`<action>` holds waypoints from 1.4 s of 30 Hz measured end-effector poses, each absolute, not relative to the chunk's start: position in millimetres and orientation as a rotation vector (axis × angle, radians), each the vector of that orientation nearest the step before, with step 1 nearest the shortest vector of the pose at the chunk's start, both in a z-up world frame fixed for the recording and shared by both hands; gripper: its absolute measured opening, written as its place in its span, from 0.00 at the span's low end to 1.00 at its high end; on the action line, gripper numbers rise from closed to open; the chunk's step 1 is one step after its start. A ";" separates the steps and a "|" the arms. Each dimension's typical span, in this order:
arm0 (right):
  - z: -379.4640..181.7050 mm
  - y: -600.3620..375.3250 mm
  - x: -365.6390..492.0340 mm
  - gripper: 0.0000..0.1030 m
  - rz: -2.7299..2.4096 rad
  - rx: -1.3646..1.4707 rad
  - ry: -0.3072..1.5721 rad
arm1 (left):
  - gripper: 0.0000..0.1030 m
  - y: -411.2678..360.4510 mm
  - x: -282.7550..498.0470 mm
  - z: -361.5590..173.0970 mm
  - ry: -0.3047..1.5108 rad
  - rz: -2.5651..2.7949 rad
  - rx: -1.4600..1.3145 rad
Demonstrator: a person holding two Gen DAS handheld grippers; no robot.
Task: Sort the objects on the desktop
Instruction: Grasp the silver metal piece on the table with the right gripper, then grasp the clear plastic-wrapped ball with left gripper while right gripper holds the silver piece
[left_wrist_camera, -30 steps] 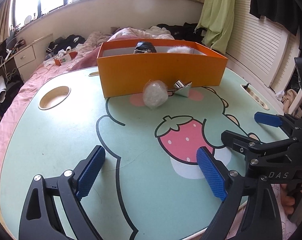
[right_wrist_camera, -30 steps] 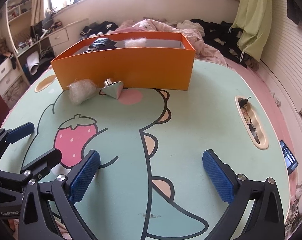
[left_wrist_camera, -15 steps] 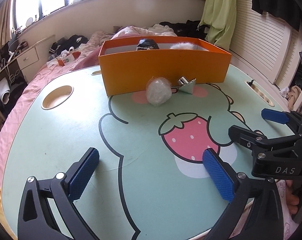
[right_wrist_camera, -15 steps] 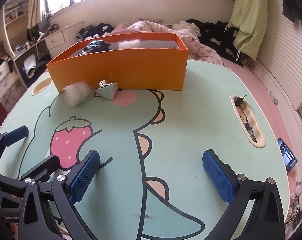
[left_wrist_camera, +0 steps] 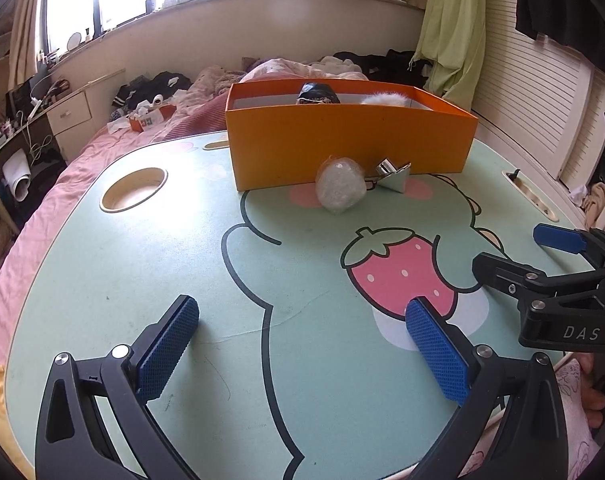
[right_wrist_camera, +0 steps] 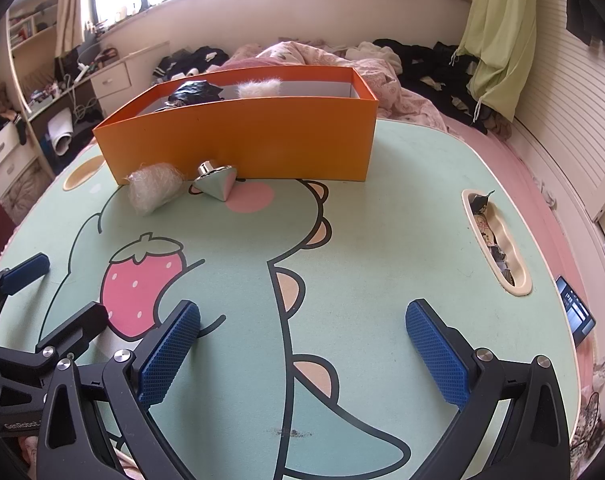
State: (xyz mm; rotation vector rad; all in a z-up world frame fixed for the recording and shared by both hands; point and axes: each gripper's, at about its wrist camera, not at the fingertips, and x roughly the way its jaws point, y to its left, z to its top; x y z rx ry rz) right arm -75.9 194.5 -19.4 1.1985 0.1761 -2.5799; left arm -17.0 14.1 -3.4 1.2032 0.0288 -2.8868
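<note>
On a bed [left_wrist_camera: 114,140] – mint cartoon-printed table [left_wrist_camera: 182,248], cluttered bedroom around.

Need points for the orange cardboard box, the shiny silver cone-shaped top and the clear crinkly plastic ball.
orange cardboard box [left_wrist_camera: 342,148], left wrist view, middle of its near wall.
shiny silver cone-shaped top [right_wrist_camera: 216,180], right wrist view, on its cone face.
clear crinkly plastic ball [left_wrist_camera: 339,185], left wrist view, centre of the ball.

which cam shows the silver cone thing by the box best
The right wrist view: the silver cone-shaped top lies on its side in full profile, knob and point clear, against the orange box. In the left wrist view it is smaller, seen end-on, beside the plastic-wrapped ball.
</note>
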 end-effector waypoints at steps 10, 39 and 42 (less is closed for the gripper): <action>3.0 178.6 -93.3 0.92 -2.510 1.135 0.141 | 1.00 14.1 -17.2 -3.3 0.031 -2.887 1.201; 16.6 164.1 -136.6 0.32 -2.373 1.172 -0.042 | 1.00 17.2 -27.8 1.6 0.031 -2.880 1.281; 22.8 179.1 -123.6 0.32 -2.402 1.141 -0.077 | 1.00 19.2 -37.9 21.4 0.087 -2.954 1.258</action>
